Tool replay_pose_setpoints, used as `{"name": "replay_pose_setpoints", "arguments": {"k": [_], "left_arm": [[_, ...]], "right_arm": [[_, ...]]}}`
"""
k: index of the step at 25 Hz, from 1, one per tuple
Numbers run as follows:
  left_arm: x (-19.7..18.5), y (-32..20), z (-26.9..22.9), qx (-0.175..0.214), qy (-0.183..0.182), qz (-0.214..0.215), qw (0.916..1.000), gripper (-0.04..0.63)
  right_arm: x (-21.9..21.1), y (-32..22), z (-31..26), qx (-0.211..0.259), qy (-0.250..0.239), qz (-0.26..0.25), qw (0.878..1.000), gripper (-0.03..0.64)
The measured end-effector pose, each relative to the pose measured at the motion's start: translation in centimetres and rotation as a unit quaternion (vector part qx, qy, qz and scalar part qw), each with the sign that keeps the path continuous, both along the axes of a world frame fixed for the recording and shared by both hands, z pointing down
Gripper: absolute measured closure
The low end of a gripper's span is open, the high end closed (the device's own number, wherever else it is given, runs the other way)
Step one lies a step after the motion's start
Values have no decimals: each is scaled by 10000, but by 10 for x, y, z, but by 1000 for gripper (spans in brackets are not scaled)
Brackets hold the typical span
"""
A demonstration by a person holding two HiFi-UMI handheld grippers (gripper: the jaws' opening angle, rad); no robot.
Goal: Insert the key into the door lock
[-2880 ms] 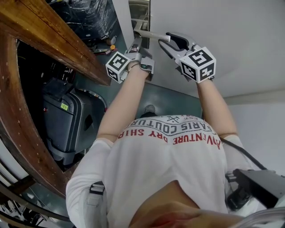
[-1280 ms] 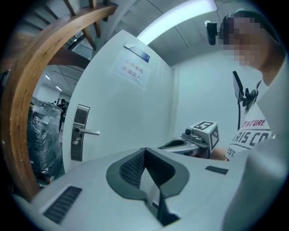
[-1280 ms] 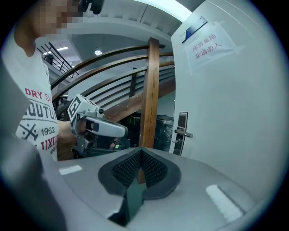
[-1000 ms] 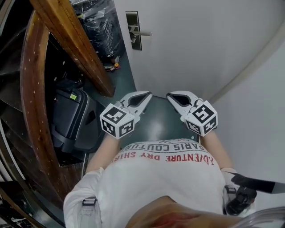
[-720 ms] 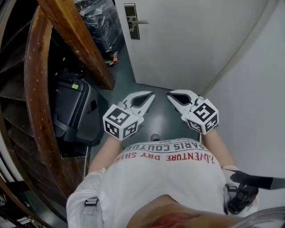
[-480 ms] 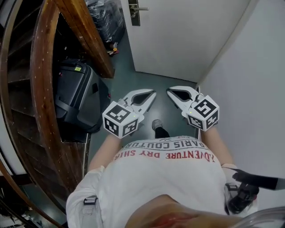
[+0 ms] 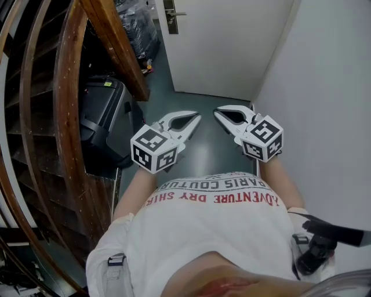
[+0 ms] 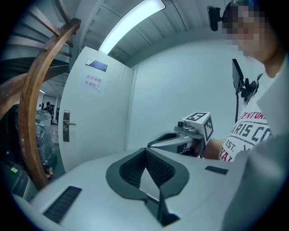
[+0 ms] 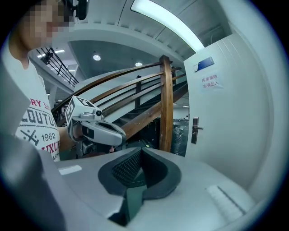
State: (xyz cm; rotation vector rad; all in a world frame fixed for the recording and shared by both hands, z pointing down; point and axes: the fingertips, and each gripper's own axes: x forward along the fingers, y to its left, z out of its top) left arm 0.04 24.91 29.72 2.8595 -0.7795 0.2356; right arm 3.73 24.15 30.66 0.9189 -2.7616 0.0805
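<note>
The closed white door (image 7: 232, 46) faced the person across grey floor (image 7: 194, 96), with a curved wooden stair rail (image 7: 113, 49) and a black hard case (image 7: 98, 119) at its left. The left gripper (image 7: 196, 118) and right gripper (image 7: 218, 112) were both clenched and empty, well apart from the door lock (image 7: 168, 17).

Left gripper (image 8: 145, 150), jaws together, white door (image 8: 97, 128) well ahead.

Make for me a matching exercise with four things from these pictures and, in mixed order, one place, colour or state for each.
Things:
1. door handle
2. wooden stair beam
3. black case
4. right gripper

Descriptions:
A. shut, nothing between the jaws
B. standing on the floor
C. on the white door
D. brown, slanting

Pairs: 1-C, 2-D, 3-B, 4-A
</note>
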Motion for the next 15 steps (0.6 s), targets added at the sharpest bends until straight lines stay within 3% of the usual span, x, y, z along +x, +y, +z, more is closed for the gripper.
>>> {"name": "replay_pose_setpoints", "arguments": {"k": [15], "left_arm": [[19, 24, -19, 85, -62, -40, 9999, 594]], "right_arm": [[15, 22, -14, 8, 70, -29, 10000, 615]]}}
